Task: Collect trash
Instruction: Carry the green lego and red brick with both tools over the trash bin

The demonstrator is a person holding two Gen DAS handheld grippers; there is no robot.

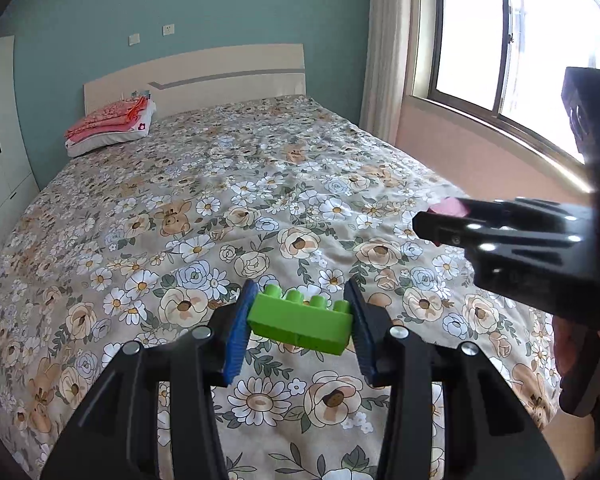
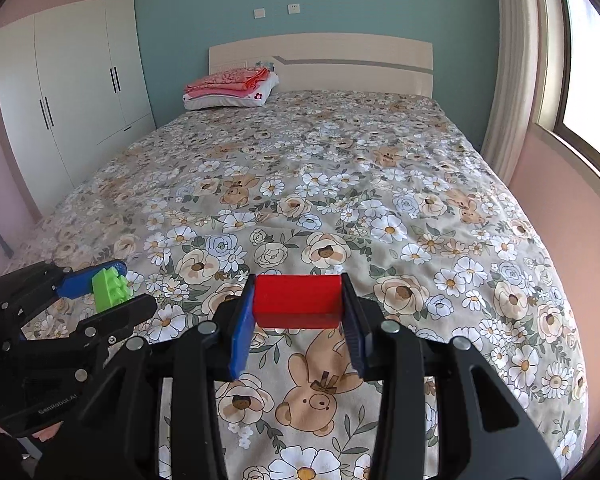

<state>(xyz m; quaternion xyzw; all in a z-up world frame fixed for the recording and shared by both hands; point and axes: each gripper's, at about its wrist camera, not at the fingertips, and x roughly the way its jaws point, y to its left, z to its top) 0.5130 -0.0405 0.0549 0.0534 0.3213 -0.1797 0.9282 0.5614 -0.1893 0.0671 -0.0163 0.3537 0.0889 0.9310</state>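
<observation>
A bedroom with a floral-covered bed (image 2: 340, 184). Above its foot edge, the left gripper (image 1: 300, 320) clamps a green brick (image 1: 300, 322) by its ends, and the right gripper (image 2: 298, 304) clamps a red block (image 2: 298, 300). Both look light, rigid and smooth-sided, so end grips suit them.

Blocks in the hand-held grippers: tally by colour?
Green studded block, in the left hand-held gripper: 1
Red block, in the right hand-held gripper: 1
Total: 2
</observation>
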